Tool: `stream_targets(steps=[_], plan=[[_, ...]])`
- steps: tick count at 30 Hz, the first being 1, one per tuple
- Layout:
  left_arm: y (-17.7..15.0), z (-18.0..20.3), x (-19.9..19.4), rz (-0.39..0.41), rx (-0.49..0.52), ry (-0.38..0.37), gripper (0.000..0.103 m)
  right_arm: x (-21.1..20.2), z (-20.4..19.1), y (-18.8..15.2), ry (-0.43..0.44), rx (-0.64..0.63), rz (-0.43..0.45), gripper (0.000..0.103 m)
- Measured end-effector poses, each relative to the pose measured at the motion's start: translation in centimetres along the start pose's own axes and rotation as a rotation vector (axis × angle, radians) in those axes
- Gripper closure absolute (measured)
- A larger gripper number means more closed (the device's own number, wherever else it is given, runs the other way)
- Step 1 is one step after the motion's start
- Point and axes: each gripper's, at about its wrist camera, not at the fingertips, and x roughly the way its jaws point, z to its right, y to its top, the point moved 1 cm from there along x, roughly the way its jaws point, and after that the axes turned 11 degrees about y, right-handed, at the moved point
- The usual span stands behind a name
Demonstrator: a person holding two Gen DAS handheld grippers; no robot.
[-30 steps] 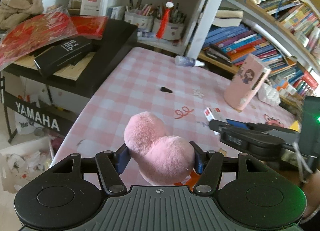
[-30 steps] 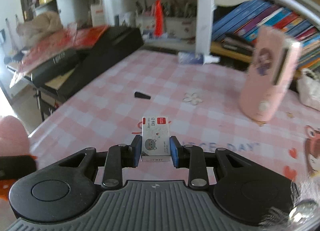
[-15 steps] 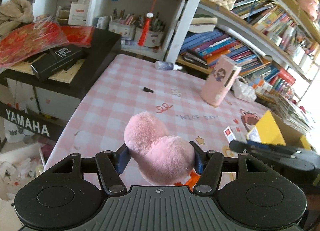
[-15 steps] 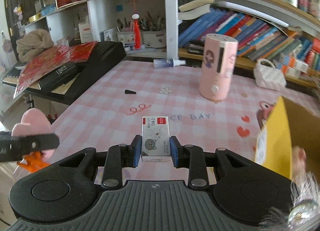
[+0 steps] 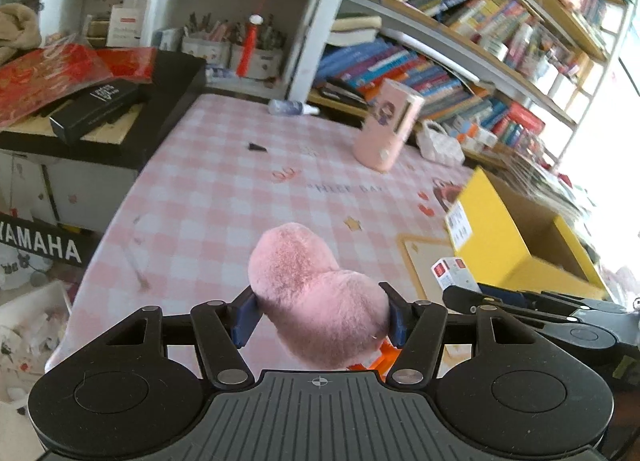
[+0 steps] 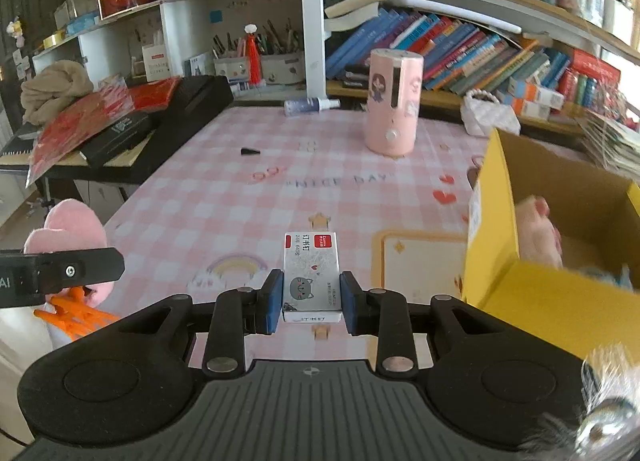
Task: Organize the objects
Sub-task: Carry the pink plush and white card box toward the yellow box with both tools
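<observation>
My left gripper [image 5: 320, 317] is shut on a fluffy pink plush toy [image 5: 316, 293] with orange feet, held above the near edge of the pink checked table [image 5: 224, 189]. In the right wrist view my right gripper [image 6: 311, 303] is shut on a small white box of staples [image 6: 311, 273] with a cat drawing and a red label. The same plush toy [image 6: 72, 225] shows at the far left there, behind the left gripper's finger. An open yellow cardboard box [image 6: 520, 261] stands at the right, with a pink soft thing [image 6: 540, 225] inside. From the left wrist view the staple box [image 5: 454, 275] appears at the right, before the yellow box [image 5: 492, 229].
A tall pink canister [image 6: 394, 101] stands at the table's far side, with a small spray bottle [image 6: 312, 104] lying behind it and a small black piece [image 6: 250, 150] to the left. A black keyboard stand [image 5: 100, 117] piled with red packets borders the left. Bookshelves [image 6: 460, 45] fill the back.
Both grippers have swung to the right across the table with their loads still held. The yellow box has come into view, and the pink canister now lies farther off.
</observation>
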Motion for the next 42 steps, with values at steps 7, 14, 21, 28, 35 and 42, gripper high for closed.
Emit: stream_targets(steps=[7, 14, 21, 28, 35, 42], plan=[[-2.2, 2.0, -1.3, -0.034, 0.076, -0.059, 0.043, -3.4, 0.2, -3.8, -0.052, 0.062, 0.004, 0.075], [-3.8, 4.8, -2.0, -0.06, 0.159, -0.149, 0.043, -6.9, 1.3, -7.2, -0.145, 0.151, 0.015, 0.075], [-4.7, 7.8, -2.4, -0.068, 0.241, -0.247, 0.043, -10.3, 3.0, -9.4, -0.249, 0.233, 0.04, 0.075], [-5.1, 10.2, -2.0, -0.084, 0.297, -0.31, 0.043, -12.5, 4.4, -11.0, -0.321, 0.285, 0.051, 0.075], [-5.2, 12.1, -1.5, -0.09, 0.332, -0.34, 0.043, -13.4, 5.6, -11.4, -0.361, 0.322, 0.056, 0.075], [-4.9, 13.6, -1.1, -0.083, 0.355, -0.352, 0.043, -13.7, 6.9, -11.3, -0.375, 0.34, 0.059, 0.075]])
